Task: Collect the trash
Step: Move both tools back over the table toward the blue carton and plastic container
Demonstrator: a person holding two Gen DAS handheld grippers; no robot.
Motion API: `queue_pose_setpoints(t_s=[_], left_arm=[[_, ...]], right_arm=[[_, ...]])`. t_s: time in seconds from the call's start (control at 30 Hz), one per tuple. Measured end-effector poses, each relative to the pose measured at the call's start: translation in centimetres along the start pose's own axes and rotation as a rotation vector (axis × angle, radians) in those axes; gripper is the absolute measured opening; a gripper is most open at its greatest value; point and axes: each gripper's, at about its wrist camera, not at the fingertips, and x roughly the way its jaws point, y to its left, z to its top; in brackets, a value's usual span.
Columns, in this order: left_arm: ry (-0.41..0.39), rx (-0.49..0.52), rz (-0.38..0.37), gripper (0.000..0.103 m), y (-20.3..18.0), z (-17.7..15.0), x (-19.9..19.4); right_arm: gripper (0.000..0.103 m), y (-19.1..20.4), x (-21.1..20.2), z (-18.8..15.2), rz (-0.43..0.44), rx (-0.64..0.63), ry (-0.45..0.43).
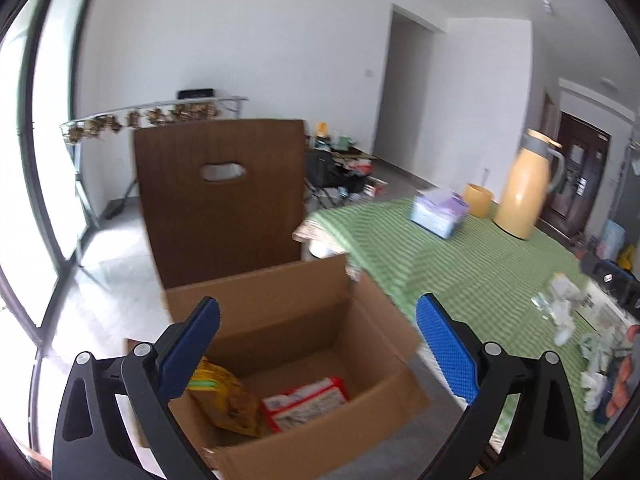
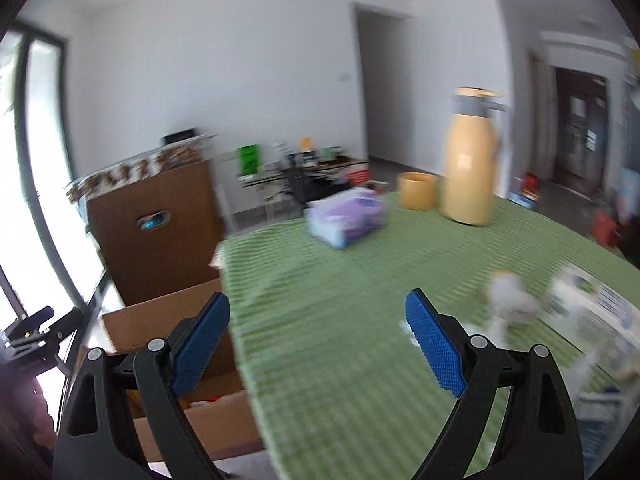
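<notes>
Left gripper, black frame with blue ribbed pads: jaws spread wide, nothing between them. Hovering above open brown cardboard box, tilted moderately downward, looking into it.

Inside the box, at the bottom: crumpled yellow snack bag and red-and-white printed wrapper, side by side. Judged as trash already collected.

Right gripper, same build: jaws likewise parted, empty. Over green-and-white striped tablecloth, angled down toward the table, box edge at its left.

Remaining trash, at the near right of the table: crumpled white tissue wads, blurred; flat printed white-and-blue packaging just beside them. Left view shows more scraps of white and clear wrapping scattered there, exact count impossible to tell. Judgement: task partway, two pieces boxed, a good cluster left.

Farther across the table: purple-and-white soft tissue pack, short yellow cup, tall yellow thermos jug with grey collar. Probably not trash.

Beyond the box: brown wooden chair back with oval handle slot. Farther still: cluttered floor, white walls, doorway.
</notes>
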Motion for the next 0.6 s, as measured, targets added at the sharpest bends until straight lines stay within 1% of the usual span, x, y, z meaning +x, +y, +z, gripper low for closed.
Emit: queue_pose_setpoints(t_s=[0.07, 0.1, 0.23, 0.37, 0.4, 0.43, 0.5, 0.6], left_arm=[[-0.001, 0.022, -0.039, 0.095, -2.0, -0.3, 0.2], [-0.001, 0.036, -0.056, 0.095, -3.0, -0.3, 0.4], [0.013, 0.116, -0.149, 0.095, -8.7, -0.6, 0.6], [0.012, 0.182, -0.276, 0.095, -15.0, -1.2, 0.0], [0.015, 0.193, -0.298, 0.095, -16.2, -1.4, -0.2], [0.025, 0.214, -0.34, 0.095, -18.2, -1.8, -0.3], [0.042, 0.232, -0.389, 0.095, -20.6, -2.3, -0.4], [0.099, 0.28, -0.514, 0.095, -25.1, -3.6, -0.9]], right_arm=[[0.089, -3.1, -2.3, -0.5, -0.058, 0.048, -0.017], [0.089, -4.3, -3.2, -0.7, -0.086, 0.063, -0.022], [0.09, -10.3, -8.1, -2.2, -0.236, 0.13, -0.043], [0.09, -16.7, -13.1, -4.6, -0.416, 0.214, -0.03], [0.09, -17.9, -14.0, -5.1, -0.446, 0.232, -0.025], [0.09, -19.4, -15.1, -5.7, -0.482, 0.259, -0.018], [0.09, -22.0, -17.1, -6.9, -0.527, 0.31, -0.005], [0.09, -25.4, -19.5, -8.6, -0.581, 0.377, -0.003]])
